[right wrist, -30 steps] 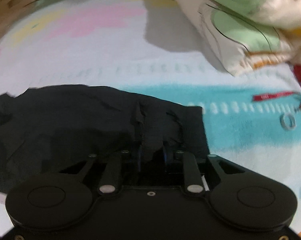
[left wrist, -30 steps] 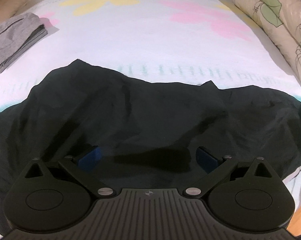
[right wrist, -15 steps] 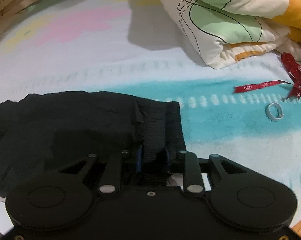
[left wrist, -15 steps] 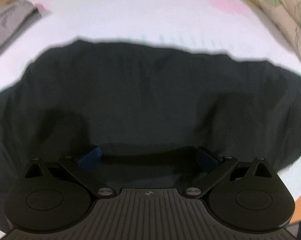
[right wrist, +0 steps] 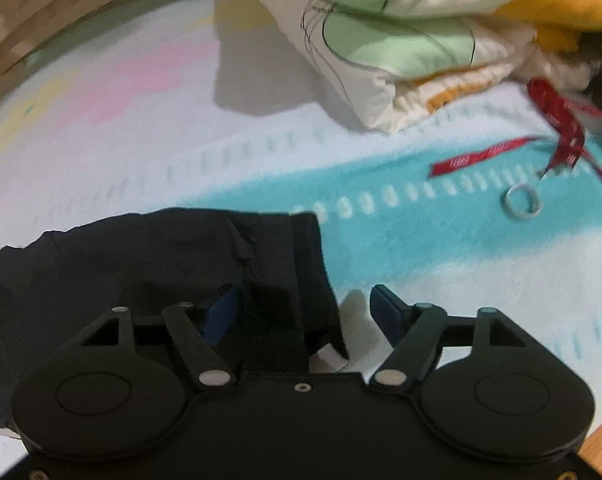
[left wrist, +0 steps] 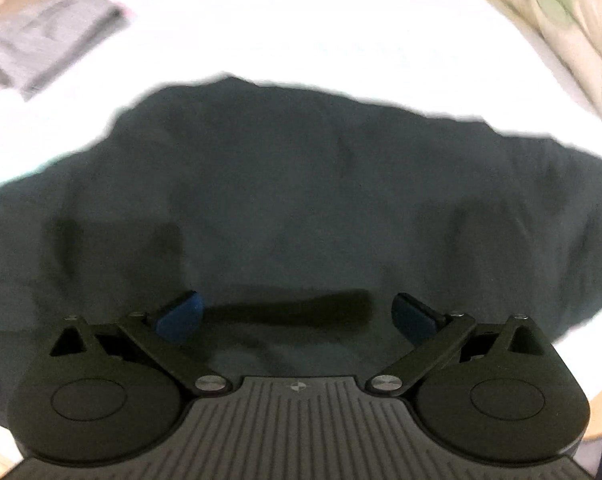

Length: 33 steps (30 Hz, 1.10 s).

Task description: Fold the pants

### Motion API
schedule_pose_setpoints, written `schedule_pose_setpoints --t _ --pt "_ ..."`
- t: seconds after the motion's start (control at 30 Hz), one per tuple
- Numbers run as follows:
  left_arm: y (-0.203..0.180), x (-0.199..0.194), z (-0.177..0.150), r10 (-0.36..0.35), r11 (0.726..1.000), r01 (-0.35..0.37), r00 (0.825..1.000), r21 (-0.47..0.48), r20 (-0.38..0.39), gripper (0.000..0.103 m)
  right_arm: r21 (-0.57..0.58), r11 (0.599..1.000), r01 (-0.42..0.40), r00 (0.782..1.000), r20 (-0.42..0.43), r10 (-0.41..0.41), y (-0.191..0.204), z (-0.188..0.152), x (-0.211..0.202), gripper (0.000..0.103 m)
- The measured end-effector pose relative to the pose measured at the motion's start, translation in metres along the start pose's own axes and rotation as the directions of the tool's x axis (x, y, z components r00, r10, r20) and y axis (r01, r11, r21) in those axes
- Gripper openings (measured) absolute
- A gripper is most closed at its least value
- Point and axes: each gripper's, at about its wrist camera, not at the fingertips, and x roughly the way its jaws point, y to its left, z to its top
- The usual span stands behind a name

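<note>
**Both tongs spread wide over the black pants**

Seen from the left wrist, the black pants (left wrist: 301,200) are spread across the bed cover (left wrist: 301,28), filling the middle and lower frame from edge to edge. The left gripper (left wrist: 297,314) is held just above the cloth with its blue pads (left wrist: 179,316) set wide apart and nothing between them. A folded grey garment (left wrist: 49,60) is seen at ten o'clock, well apart from the pants, and patterned bedding (left wrist: 573,28) at two o'clock; both are blurred.

From the right wrist, only one end of the pants (right wrist: 161,264) is shown, lying at nine o'clock on the cover, whose teal band (right wrist: 421,224) runs out toward three o'clock. The right gripper (right wrist: 303,312) is likewise opened wide: one pad sits over the dark hem, the other over bare cover, and nothing is gripped. Shown in this view alone are a folded quilt (right wrist: 401,40) at twelve to one o'clock, a red ribbon (right wrist: 557,140) at two o'clock, and a small pale ring (right wrist: 521,202) just below the ribbon. No container is to be made out in either view.
</note>
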Motion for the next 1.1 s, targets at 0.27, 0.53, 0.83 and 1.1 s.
schedule_pose_setpoints --t 0.27,0.53,0.83,1.1 --pt "0.068 -0.024 0.003 0.145 0.977 -0.131 0.987 -0.167 0.07 0.102 -0.116 0.987 -0.111 0.974 0.184 0.131 0.074 0.021 -0.04 0.076" --pt "0.079 -0.01 -0.011 0.171 0.98 -0.17 0.985 -0.102 0.003 0.102 -0.477 0.84 -0.258 0.942 0.068 0.328 0.201 -0.021 -0.029 0.076" --pt "0.108 -0.007 -0.034 0.138 0.983 -0.143 0.989 -0.116 -0.046 0.103 -0.737 0.632 -0.241 0.968 -0.133 0.214 0.235 -0.077 0.0 0.074" --pt "0.153 -0.028 -0.032 0.06 0.961 -0.057 0.998 -0.272 0.001 0.102 -0.638 0.709 -0.302 0.953 -0.22 0.208 0.219 -0.058 0.018 0.074"
